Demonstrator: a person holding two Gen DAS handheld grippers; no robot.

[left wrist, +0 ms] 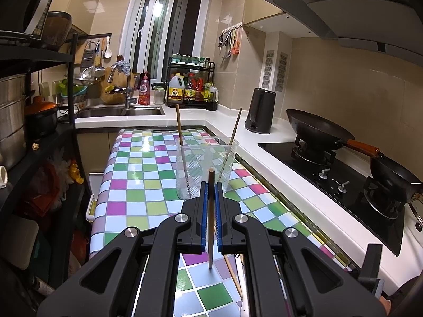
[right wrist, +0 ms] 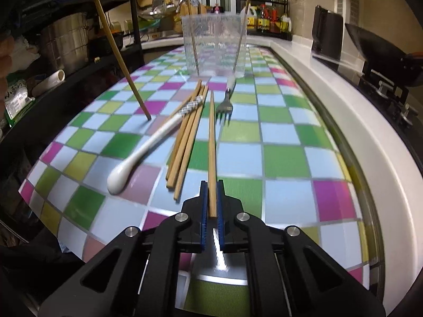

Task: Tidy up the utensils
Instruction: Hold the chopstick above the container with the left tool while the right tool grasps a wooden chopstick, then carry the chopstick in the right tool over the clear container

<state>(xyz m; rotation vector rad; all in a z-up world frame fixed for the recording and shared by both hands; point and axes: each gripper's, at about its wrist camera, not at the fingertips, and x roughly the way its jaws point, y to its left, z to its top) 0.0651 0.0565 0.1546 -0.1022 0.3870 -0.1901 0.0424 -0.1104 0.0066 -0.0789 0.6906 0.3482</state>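
Observation:
My left gripper [left wrist: 210, 185] is shut on a wooden chopstick [left wrist: 210, 219] that stands upright between its blue pads. Just beyond it is a clear plastic cup [left wrist: 206, 166] holding two chopsticks. In the right wrist view my right gripper [right wrist: 211, 183] is shut on the near end of a chopstick [right wrist: 211, 142] lying on the checkered tablecloth [right wrist: 285, 158]. Left of that lie a bundle of chopsticks [right wrist: 186, 137] and a white spoon [right wrist: 148, 148]. A fork [right wrist: 224, 105] lies ahead, near the cup [right wrist: 214, 45]. The left hand's chopstick [right wrist: 121, 55] slants down with its tip on the cloth.
A white counter [left wrist: 264, 153] runs along the table's right side, with a black kettle [left wrist: 260, 111], a gas hob [left wrist: 330, 174] and two woks [left wrist: 317, 126]. A sink [left wrist: 119, 111] lies at the back. A dark shelf [left wrist: 39, 137] with pots lines the left.

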